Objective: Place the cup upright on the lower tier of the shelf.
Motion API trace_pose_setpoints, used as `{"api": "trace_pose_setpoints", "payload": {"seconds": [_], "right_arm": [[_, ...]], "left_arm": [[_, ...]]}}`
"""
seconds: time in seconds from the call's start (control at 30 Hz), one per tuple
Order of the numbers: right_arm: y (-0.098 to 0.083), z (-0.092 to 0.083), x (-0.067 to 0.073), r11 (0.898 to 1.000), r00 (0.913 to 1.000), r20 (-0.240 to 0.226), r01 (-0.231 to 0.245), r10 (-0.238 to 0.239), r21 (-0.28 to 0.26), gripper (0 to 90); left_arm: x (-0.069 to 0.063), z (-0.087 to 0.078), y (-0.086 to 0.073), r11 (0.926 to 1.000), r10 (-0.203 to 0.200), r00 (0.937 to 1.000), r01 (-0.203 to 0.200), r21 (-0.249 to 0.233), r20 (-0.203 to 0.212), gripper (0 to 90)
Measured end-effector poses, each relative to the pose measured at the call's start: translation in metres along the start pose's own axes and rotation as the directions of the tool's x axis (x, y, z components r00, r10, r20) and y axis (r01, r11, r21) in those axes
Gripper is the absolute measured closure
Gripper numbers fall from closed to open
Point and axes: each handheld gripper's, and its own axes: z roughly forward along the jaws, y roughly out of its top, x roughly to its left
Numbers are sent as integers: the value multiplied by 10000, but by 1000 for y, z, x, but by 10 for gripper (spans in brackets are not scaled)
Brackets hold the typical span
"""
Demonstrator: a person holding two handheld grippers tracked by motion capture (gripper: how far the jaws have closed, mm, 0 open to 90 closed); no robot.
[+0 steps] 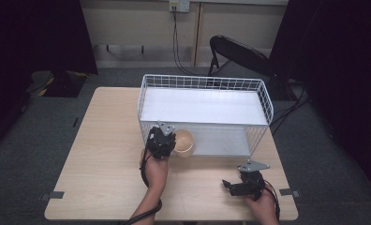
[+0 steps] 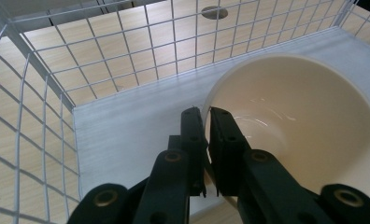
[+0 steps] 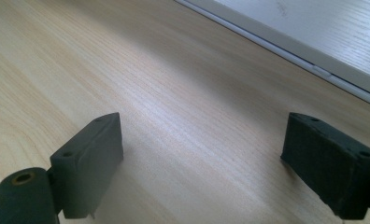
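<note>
A light wooden table [image 1: 108,159] carries a white wire rack [image 1: 204,112] with two shelves, set toward its far side. On the rack's lower shelf, at the near left corner, sits a cream bowl [image 2: 295,126]. The left gripper [image 2: 205,116] reaches into the rack, jaws pinched narrow on the bowl's rim. The right gripper [image 1: 230,185] rests on the table in front of the rack's right end, jaws spread wide and holding nothing.

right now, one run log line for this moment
left hand-held gripper: shut on bowl rim, at lower shelf of wire rack | right hand-held gripper: open over table
</note>
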Motion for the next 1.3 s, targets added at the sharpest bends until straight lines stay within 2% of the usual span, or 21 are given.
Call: {"api": "trace_pose_setpoints", "payload": {"seconds": [0.03,0.4,0.53,0.7,0.77,0.8,0.9,0.97,1.1,1.13,1.3], "right_arm": [[0,0,0,10000,10000,-1,-3,3,1,115],[0,0,0,10000,10000,-2,-1,1,0,115],[0,0,0,10000,10000,-1,-3,3,1,115],[0,0,0,10000,10000,-2,-2,2,-1,115],[0,0,0,10000,10000,-3,-3,3,-1,115],[0,0,0,10000,10000,-3,-3,3,-1,115],[0,0,0,10000,10000,-4,0,0,-2,115],[0,0,0,10000,10000,-4,-1,1,-1,115],[0,0,0,10000,10000,-4,-2,2,-1,115],[0,0,0,10000,10000,-4,-2,2,0,115],[0,0,0,10000,10000,-4,-3,3,0,115]], "left_arm": [[1,0,1,9999,136,9999,-136,92,-22,852],[2,3,0,9999,136,9999,-136,-106,63,846],[1,4,1,9994,318,9995,-316,-168,88,843],[0,5,0,9991,202,9997,-196,-366,153,831],[0,6,1,9984,124,9998,-114,-549,172,776],[1,5,1,9989,194,9996,-186,-441,187,749],[2,5,2,9990,162,9995,-151,-410,281,752],[2,5,1,9992,-46,9991,62,-385,421,719],[2,4,0,9989,-177,9988,197,-427,466,663],[2,3,0,9993,-30,9989,48,-382,463,659],[4,-4,2,9987,-148,9979,177,-469,630,592]]}}
